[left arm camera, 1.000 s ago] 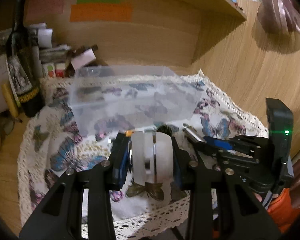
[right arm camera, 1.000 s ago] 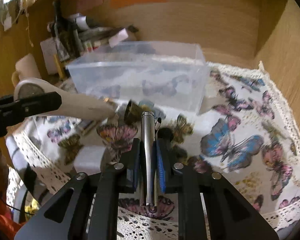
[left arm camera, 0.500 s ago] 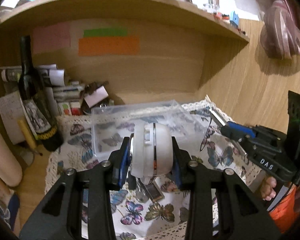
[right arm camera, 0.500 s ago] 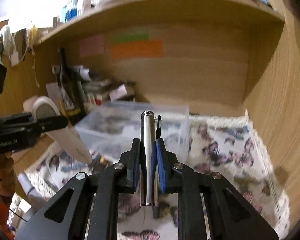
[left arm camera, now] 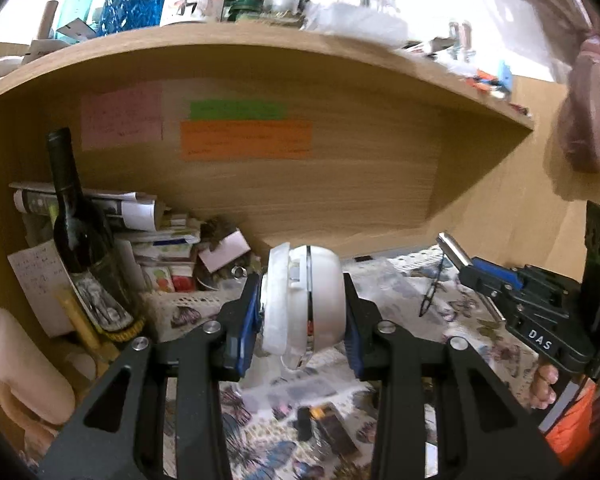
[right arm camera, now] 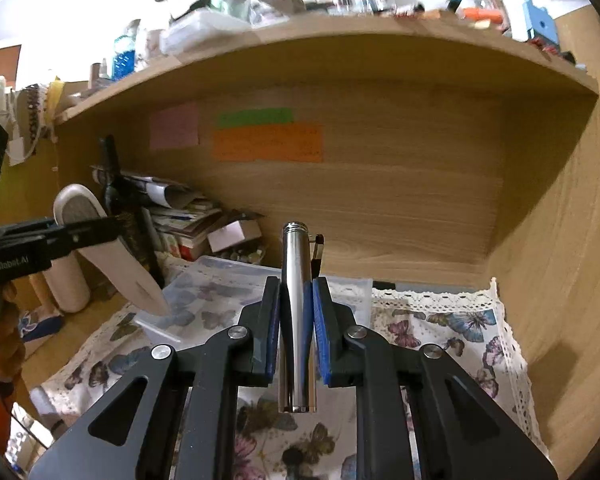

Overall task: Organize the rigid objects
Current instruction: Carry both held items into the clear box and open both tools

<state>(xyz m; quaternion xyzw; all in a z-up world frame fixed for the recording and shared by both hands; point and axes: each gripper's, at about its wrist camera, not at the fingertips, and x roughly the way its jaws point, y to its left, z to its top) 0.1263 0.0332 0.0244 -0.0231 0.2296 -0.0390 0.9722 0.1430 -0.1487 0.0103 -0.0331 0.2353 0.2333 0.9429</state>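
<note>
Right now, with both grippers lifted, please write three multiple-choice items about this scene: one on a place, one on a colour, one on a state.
1. Where does the dark glass wine bottle stand?
A. left, beside the paper stack
B. inside the clear plastic box
C. on the top shelf

2. Which colour is the largest paper note on the back wall?
A. blue
B. orange
C. white

3. What does the right gripper hold?
A. nothing
B. a cup
C. the slim silver metal pen

Answers:
1 A: it stands at the left by the papers.
2 B: the wide strip is orange.
3 C: the blue pads clamp the pen.
</note>
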